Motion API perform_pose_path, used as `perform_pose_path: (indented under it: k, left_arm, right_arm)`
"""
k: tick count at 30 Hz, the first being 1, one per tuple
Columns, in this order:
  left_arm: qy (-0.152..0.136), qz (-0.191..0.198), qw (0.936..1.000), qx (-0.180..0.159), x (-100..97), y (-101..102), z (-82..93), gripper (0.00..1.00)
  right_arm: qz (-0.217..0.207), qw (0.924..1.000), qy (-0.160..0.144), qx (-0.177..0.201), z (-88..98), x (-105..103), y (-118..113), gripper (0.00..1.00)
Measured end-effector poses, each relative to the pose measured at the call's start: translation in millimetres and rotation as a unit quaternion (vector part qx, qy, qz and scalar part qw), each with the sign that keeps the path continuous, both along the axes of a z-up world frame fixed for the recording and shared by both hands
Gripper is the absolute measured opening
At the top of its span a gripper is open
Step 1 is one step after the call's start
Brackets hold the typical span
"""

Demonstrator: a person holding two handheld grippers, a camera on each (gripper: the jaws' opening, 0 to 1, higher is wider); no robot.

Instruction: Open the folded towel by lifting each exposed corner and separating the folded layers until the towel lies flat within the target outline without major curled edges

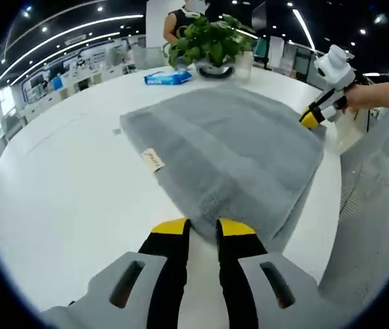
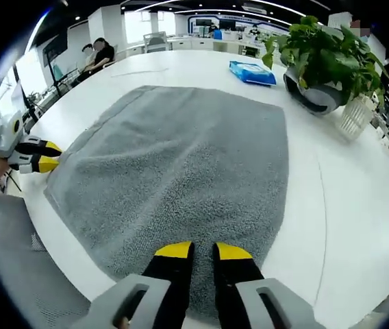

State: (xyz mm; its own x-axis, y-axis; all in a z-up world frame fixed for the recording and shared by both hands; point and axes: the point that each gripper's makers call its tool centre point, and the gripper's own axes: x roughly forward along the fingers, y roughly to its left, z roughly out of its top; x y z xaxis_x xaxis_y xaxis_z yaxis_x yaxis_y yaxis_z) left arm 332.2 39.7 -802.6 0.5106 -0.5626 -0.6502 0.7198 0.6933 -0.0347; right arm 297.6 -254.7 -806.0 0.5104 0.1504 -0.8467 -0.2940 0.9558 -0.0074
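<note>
Left gripper view: left claw [image 1: 204, 228] pinches grey towel [image 1: 229, 151] edge on white bench [image 1: 57, 185]; right claw [image 2: 203, 251] clamps opposite edge, likely to spread layers.

Even, bright illumination is supplied by ceiling strip lights [image 1: 78, 31] — glare is seen on the white table [image 2: 359, 199]. Shadows are soft and faint. Straight lines are bowed by fisheye distortion — edges are slightly blurred.
</note>
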Motion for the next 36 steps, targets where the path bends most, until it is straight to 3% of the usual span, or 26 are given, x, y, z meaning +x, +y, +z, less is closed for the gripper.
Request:
perform_pose_path:
  k: [36]
  left_arm:
    - [0.006,0.042,0.9981,0.044,13.0,107.1,1.3,0.15]
  right_arm:
    - [0.032,0.9977,-0.043,0.042,-0.2,21.5,104.4,0.08]
